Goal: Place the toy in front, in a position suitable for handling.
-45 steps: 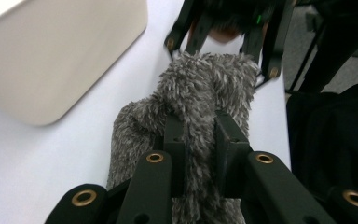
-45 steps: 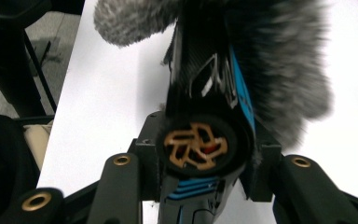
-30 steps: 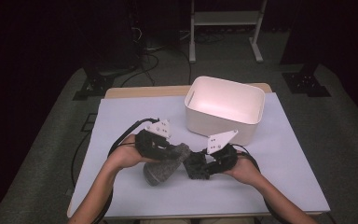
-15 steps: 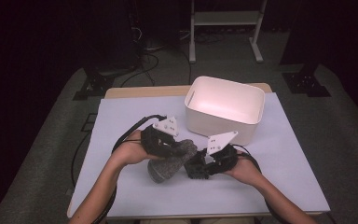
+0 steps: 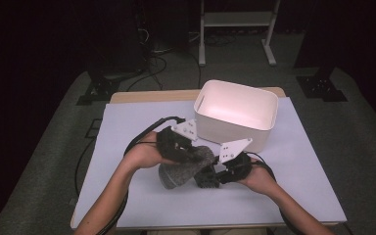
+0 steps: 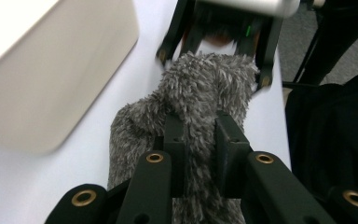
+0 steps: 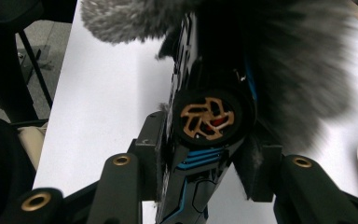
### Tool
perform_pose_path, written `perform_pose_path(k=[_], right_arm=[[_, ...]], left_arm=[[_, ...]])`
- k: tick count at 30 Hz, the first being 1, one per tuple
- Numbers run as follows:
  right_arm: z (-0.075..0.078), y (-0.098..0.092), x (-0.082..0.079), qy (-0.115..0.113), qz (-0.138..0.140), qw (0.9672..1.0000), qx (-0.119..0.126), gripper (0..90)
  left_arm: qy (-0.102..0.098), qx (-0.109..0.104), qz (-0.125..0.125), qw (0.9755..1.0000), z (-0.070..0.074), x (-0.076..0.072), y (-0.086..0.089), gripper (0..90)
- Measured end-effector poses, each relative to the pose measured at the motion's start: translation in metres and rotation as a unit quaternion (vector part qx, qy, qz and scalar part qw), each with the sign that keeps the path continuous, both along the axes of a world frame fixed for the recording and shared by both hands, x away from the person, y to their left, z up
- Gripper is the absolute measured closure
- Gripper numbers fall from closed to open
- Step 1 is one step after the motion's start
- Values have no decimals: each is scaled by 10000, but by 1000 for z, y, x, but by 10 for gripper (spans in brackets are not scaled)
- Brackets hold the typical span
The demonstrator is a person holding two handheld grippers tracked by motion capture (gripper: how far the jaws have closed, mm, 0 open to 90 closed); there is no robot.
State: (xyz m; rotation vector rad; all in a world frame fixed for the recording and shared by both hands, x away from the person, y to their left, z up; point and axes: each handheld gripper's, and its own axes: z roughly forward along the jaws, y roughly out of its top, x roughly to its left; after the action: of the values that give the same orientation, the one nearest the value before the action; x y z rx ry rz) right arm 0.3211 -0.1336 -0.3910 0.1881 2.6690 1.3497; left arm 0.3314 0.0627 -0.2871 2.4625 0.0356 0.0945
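Note:
A grey fuzzy cover hangs over the white table sheet in front of me. My left gripper is shut on it; in the left gripper view the jaws pinch a fold of the fuzzy cover. My right gripper is shut on a black device with blue lines and a bronze fan-like wheel, and its jaws have just tightened slightly on it. The device's far end sits inside the fuzzy cover. The two grippers face each other, almost touching.
A white plastic bin stands at the back right of the sheet, just beyond the grippers, and it looks empty. It also appears close by in the left gripper view. Cables trail from both grippers. Dark stands and floor surround the table.
My left gripper has moved up and to the right with the fuzzy cover, closer to the bin. The right gripper has stayed in place with the black device.

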Motion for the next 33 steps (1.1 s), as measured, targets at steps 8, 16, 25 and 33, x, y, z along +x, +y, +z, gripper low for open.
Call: perform_pose_path(k=[8,16,25,33], right_arm=[[0,-9,0,74,-18,9999,118,599],[3,-12,0,28,-38,10000,69,609],[-1,5,1,-75,43,10000,-23,557],[1,2,1,-18,112,9999,-31,565]], left_arm=[[27,-60,152,9999,-4,5,5,776],[167,-402,287,9986,-12,7,16,781],[94,-370,119,9992,-11,5,7,780],[62,-313,34,9995,-7,1,8,775]])
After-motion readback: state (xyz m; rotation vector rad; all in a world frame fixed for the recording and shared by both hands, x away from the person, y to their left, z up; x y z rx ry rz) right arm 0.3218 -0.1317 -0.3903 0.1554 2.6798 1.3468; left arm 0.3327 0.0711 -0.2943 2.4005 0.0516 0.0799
